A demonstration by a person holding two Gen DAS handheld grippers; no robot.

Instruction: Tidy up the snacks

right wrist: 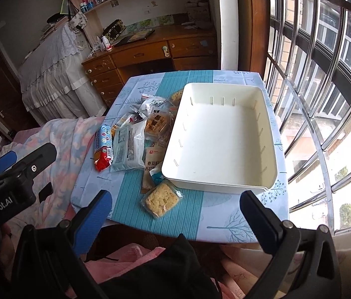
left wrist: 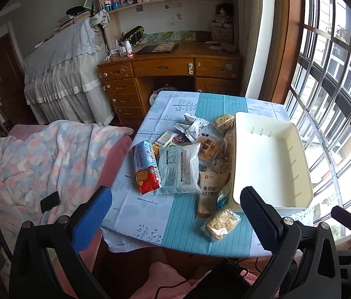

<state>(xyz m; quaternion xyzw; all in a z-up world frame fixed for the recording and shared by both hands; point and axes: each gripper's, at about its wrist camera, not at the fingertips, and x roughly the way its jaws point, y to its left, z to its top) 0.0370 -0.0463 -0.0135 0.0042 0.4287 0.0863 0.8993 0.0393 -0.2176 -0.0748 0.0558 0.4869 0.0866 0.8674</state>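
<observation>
Two views were all I had. Through the left wrist camera, my left gripper (left wrist: 175,221) stood wide open and empty; the snack pile (left wrist: 187,154) lay ahead between its fingers, the white bin (left wrist: 270,159) ahead-right hiding several packets' edges.

Through the right wrist camera, my right gripper (right wrist: 175,221) gaped empty; the bin (right wrist: 220,137) lay dead ahead, the puffed-rice packet (right wrist: 161,199) nearest, the pile's far wrappers unreadable.
</observation>
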